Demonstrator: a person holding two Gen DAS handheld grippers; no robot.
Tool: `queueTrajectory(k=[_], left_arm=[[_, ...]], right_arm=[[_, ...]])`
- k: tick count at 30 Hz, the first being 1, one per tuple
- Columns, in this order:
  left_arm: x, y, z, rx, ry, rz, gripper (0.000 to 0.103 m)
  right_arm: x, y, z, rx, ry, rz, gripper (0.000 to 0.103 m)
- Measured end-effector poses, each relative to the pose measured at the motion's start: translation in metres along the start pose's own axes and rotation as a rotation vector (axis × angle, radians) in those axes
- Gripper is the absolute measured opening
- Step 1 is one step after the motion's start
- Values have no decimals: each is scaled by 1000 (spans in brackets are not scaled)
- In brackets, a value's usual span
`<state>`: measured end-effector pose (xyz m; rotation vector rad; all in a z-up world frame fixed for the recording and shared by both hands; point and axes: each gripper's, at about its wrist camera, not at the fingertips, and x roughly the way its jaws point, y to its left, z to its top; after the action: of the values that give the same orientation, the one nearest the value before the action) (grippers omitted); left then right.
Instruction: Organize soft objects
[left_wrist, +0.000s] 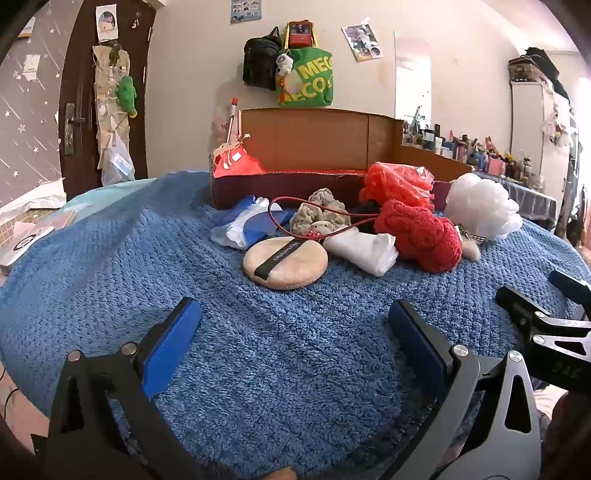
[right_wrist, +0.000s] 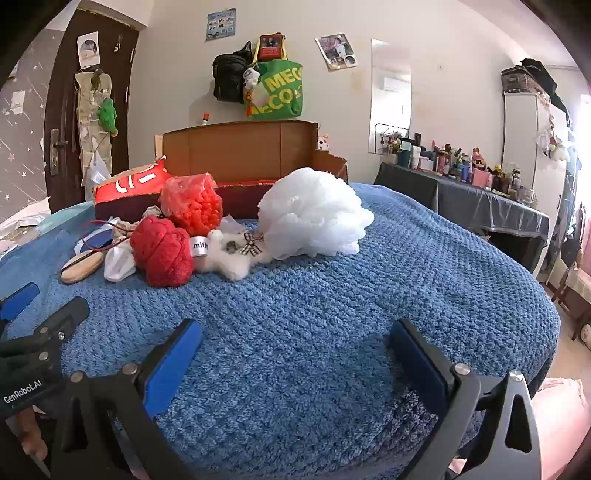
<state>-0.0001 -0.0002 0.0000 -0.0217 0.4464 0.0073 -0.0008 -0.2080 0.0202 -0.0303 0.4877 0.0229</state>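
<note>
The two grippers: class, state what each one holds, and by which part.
Nothing is held. The left gripper and the right gripper are both open over the blue blanket, short of the powder puff.

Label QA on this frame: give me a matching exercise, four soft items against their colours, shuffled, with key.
Items:
1. bath pouf
2. knitted ball
3. powder puff
4. blanket

Colours:
A. blue
B. beige with a black strap
C. white
D. red

Pairs: 1-C, 2-D, 3-B, 4-A.
</note>
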Motion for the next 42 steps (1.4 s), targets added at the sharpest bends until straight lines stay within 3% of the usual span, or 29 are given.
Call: queueTrajectory(k=[42], left_arm=[[0, 0, 0, -3, 8, -1, 103]], right_arm=[[1, 1, -1, -8, 5, -4, 103]])
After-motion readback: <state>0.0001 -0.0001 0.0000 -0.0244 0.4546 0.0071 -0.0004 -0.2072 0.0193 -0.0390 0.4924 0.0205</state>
